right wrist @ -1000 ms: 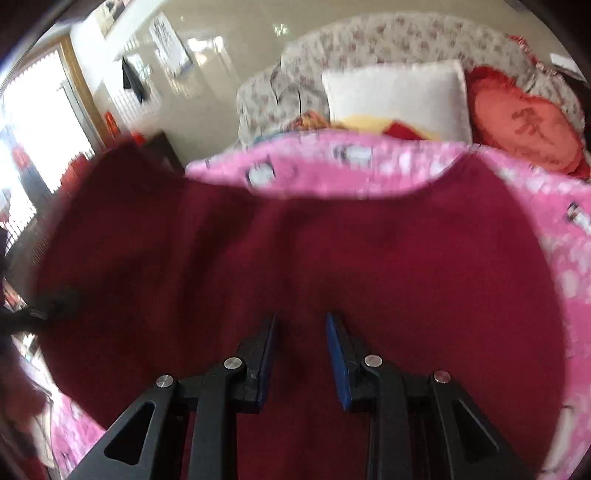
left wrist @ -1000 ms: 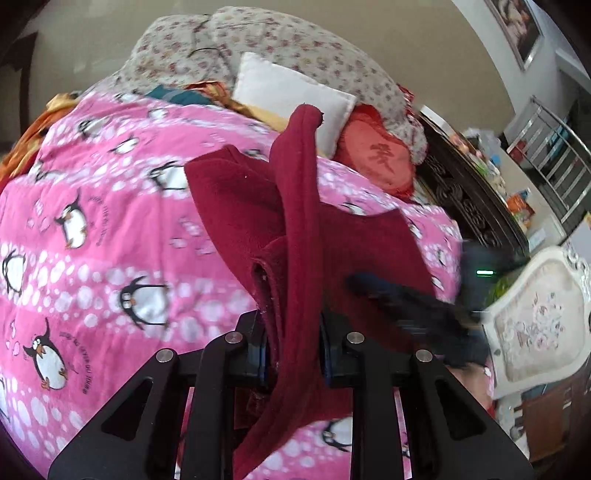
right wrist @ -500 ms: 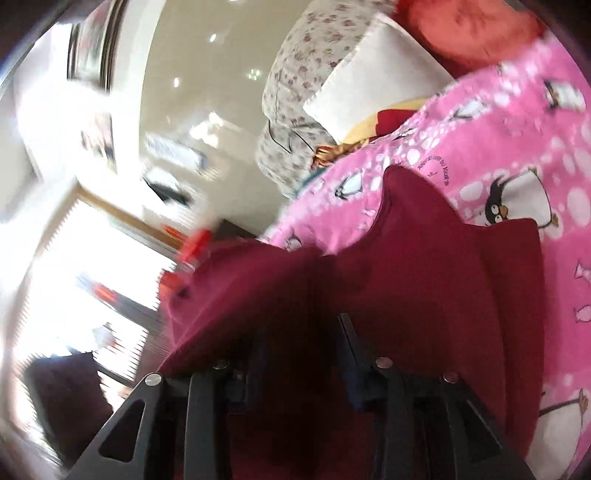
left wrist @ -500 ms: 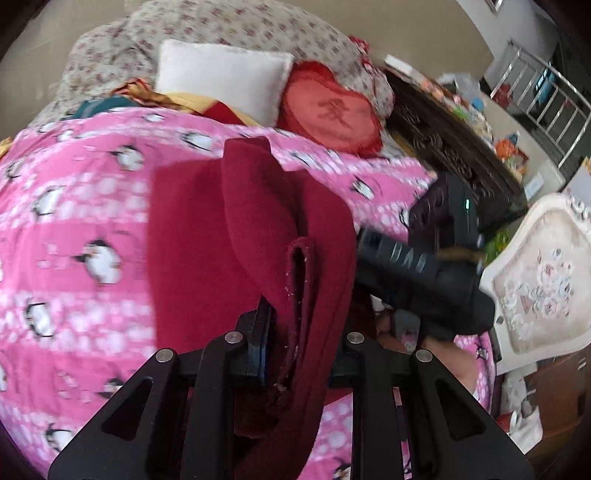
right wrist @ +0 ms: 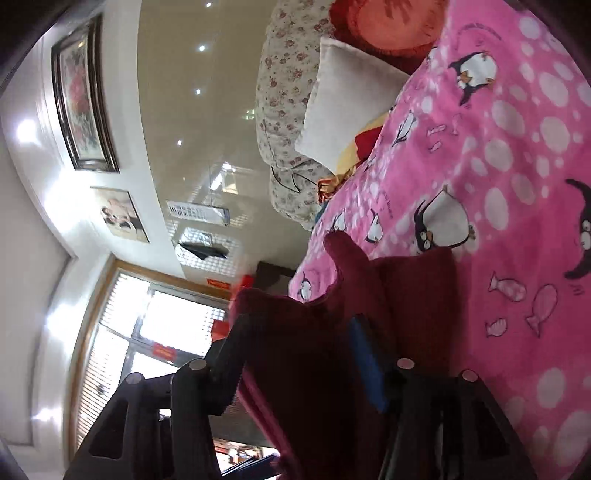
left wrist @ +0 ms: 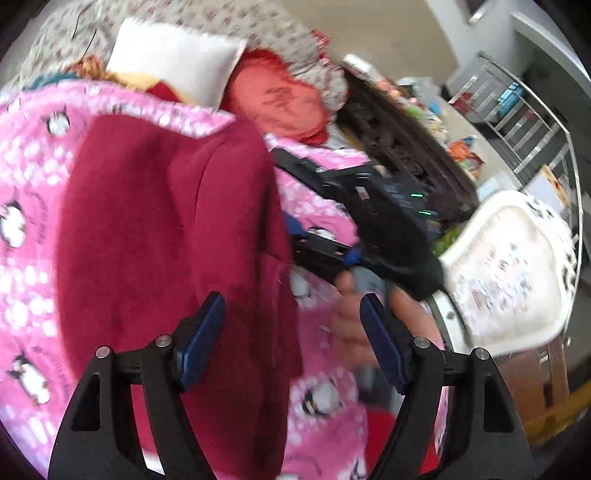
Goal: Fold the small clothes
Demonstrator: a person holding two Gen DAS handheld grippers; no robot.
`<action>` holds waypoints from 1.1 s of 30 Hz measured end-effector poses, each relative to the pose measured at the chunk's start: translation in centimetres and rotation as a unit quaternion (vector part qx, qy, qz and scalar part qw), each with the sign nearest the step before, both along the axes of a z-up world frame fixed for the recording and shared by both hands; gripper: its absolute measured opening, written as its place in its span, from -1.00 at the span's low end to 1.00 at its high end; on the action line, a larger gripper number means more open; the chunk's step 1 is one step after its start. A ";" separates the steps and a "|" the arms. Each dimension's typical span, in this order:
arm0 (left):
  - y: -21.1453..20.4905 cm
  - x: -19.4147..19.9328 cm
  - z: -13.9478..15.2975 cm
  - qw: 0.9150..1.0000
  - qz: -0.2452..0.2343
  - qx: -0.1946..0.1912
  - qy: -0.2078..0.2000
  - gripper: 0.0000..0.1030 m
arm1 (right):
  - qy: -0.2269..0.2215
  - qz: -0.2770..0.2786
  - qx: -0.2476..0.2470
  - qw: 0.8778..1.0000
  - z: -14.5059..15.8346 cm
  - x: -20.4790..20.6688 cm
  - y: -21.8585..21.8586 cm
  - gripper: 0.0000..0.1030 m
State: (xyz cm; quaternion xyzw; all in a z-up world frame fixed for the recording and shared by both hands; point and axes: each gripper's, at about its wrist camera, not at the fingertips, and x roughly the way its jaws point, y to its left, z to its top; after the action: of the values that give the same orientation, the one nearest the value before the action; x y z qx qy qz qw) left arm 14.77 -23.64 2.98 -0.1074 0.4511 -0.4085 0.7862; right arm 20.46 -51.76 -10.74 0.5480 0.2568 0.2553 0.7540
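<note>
A dark red garment point(left wrist: 166, 229) lies partly folded on the pink penguin blanket point(left wrist: 22, 177). My left gripper point(left wrist: 293, 343) is open, its jaws wide apart just above the garment's right edge and holding nothing. My right gripper shows in the left wrist view point(left wrist: 369, 229) as a black body in a hand, to the right of the garment. In the right wrist view the camera is rolled sideways; the right gripper point(right wrist: 295, 354) has the red cloth point(right wrist: 369, 295) between its open jaws, with the blue pad point(right wrist: 365, 362) clear of the fabric on one side.
A white pillow point(left wrist: 173, 55), a red round cushion point(left wrist: 277, 103) and a floral quilt point(left wrist: 207, 18) lie at the bed's head. A dark carved bed frame point(left wrist: 406, 147) and a white upholstered chair point(left wrist: 509, 266) stand to the right.
My left gripper has opened and let go of the red garment, which now lies flatter on the blanket. My right gripper has rolled sideways and its jaws have spread.
</note>
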 end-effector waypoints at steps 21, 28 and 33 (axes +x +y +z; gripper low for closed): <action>2.3 -4.2 -5.2 0.996 0.056 0.052 -0.052 0.50 | -0.074 -0.015 -0.484 0.872 9.2 -2.7 11.1 -0.70; -0.6 -3.5 -5.2 0.994 0.058 0.072 -0.066 0.51 | 0.025 -0.021 -0.526 0.850 4.9 2.4 8.7 -0.62; 2.7 -4.2 -3.2 0.992 0.054 0.078 -0.080 0.51 | -0.004 -0.022 -0.475 0.879 7.2 -3.7 7.8 -0.08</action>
State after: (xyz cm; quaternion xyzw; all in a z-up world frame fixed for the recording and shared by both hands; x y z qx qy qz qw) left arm 10.60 -20.91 -0.20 -0.0367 0.4104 -0.3366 0.8467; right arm 16.78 -43.96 -3.54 0.1282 0.3319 0.0877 0.9304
